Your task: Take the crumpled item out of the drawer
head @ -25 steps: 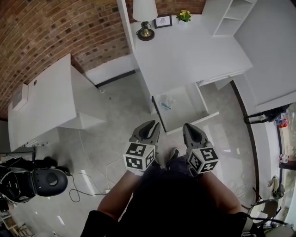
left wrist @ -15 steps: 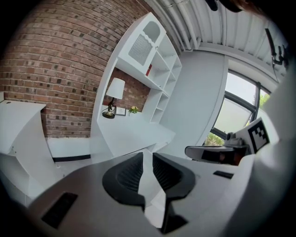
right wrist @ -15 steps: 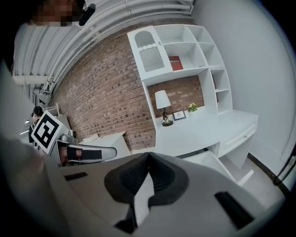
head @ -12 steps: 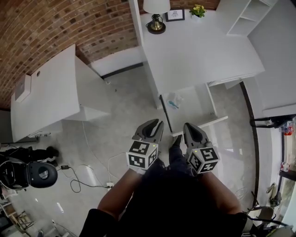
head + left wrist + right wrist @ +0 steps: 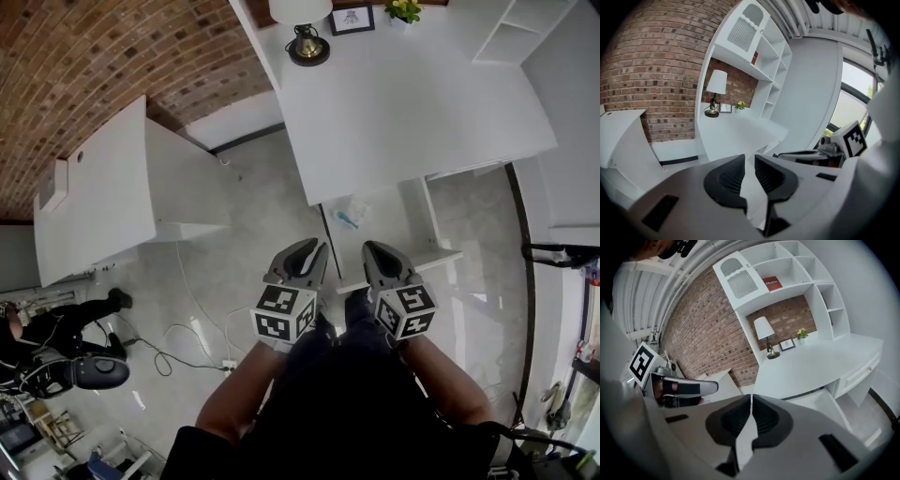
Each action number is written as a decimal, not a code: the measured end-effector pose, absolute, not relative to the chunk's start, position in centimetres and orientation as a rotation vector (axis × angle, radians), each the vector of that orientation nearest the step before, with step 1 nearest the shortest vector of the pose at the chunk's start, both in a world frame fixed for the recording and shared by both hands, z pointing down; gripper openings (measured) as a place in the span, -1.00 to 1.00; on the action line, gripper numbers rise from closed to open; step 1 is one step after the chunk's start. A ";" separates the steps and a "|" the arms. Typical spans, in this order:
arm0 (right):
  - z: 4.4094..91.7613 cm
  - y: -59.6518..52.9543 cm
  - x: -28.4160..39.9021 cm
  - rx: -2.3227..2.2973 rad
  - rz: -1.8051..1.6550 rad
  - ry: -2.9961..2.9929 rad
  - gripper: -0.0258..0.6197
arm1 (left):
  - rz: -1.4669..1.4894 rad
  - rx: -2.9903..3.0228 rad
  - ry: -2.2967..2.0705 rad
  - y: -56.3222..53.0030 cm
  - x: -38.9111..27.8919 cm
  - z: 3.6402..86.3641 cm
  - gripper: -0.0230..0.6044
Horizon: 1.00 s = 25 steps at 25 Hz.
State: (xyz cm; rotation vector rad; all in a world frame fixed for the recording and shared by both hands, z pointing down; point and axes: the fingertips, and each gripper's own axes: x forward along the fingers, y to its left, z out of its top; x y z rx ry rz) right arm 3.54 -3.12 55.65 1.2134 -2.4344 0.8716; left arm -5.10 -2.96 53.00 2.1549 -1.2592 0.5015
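The crumpled item (image 5: 349,214), white with a blue mark, lies in the open white drawer (image 5: 398,230) under the desk's front edge. Both grippers hang side by side above the floor, just short of the drawer front. My left gripper (image 5: 315,249) is level with the drawer's left side; its jaws stand a narrow slit apart with nothing between them (image 5: 750,158). The right gripper (image 5: 369,248) is shut and empty, jaw tips touching (image 5: 751,397). In the right gripper view the drawer (image 5: 825,401) shows low right, its contents hidden.
On the white desk (image 5: 403,103) stand a lamp (image 5: 302,37), a picture frame (image 5: 354,17) and a small plant (image 5: 405,9). A white cabinet (image 5: 103,187) is at the left, shelves (image 5: 511,37) at the right. Cables (image 5: 197,328) cross the floor. A person (image 5: 56,323) is at the far left.
The desk and drawer have come closer to me, so the drawer front now lies right at the gripper tips. Neither gripper's jaws have changed.
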 end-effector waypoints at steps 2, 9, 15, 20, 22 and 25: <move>56.9 -3.7 3.6 1.141 0.803 -2.429 -0.91 | 0.517 2.149 -1.272 -3.9 -4.3 53.5 -0.73; 61.7 -6.0 3.3 0.948 0.534 -2.360 -0.77 | 0.607 2.139 -1.358 -5.0 -3.9 55.5 -0.73; 68.9 -7.7 3.7 0.876 0.509 -2.201 -0.66 | 0.624 2.115 -1.319 -4.7 -4.5 58.8 -0.73; 73.5 -7.4 2.9 0.754 0.357 -2.068 -0.61 | 0.666 2.130 -1.199 -3.9 -4.9 61.2 -0.73; 75.6 -7.5 2.1 0.714 0.332 -2.034 -0.60 | 0.681 2.136 -1.174 -4.0 -5.4 62.1 -0.73; 79.2 -7.7 1.2 0.650 0.285 -1.972 -0.58 | 0.681 2.121 -1.165 -3.9 -6.1 63.4 -0.73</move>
